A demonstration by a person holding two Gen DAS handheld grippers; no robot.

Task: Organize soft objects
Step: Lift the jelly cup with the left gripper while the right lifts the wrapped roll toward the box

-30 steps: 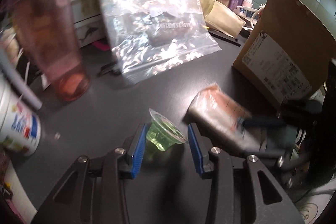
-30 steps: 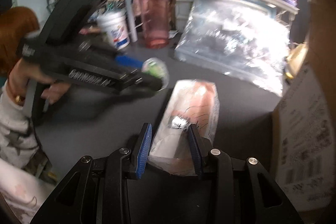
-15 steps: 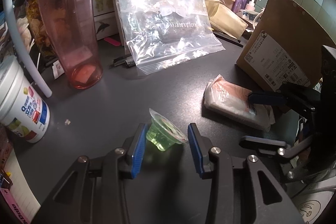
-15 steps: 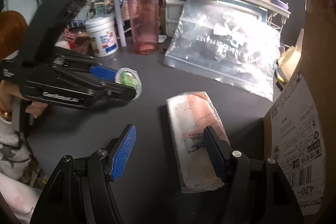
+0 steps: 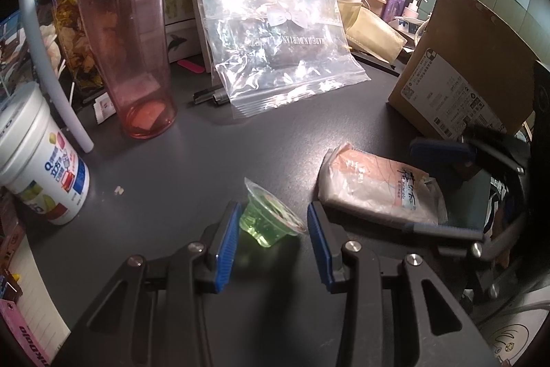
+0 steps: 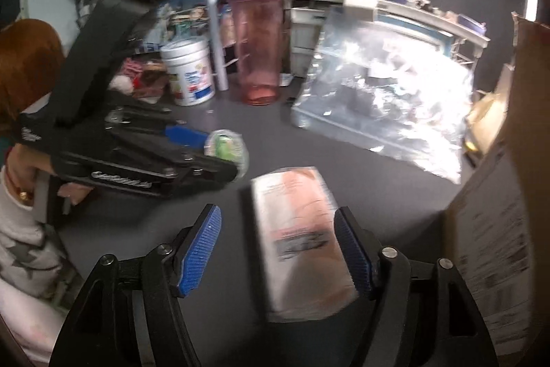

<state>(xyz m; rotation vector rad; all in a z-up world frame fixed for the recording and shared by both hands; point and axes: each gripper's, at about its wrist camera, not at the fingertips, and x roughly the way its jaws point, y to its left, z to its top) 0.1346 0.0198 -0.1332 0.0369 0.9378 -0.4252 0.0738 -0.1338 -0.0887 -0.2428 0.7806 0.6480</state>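
A green jelly cup sits tilted between the blue pads of my left gripper, held above the dark table; it also shows in the right wrist view. A pink-and-white tissue pack lies on the table to its right. My right gripper is open around that pack, its pads apart from it on both sides. A clear zip bag leans at the back.
A pink tumbler with a purple lid and a white tub stand at the left. A cardboard box stands at the right, close to the tissue pack. Clutter and shelves line the back edge.
My right gripper let go of the tissue pack and opened wide; the pack now lies on the table. My left gripper still holds the jelly cup, hardly moved.
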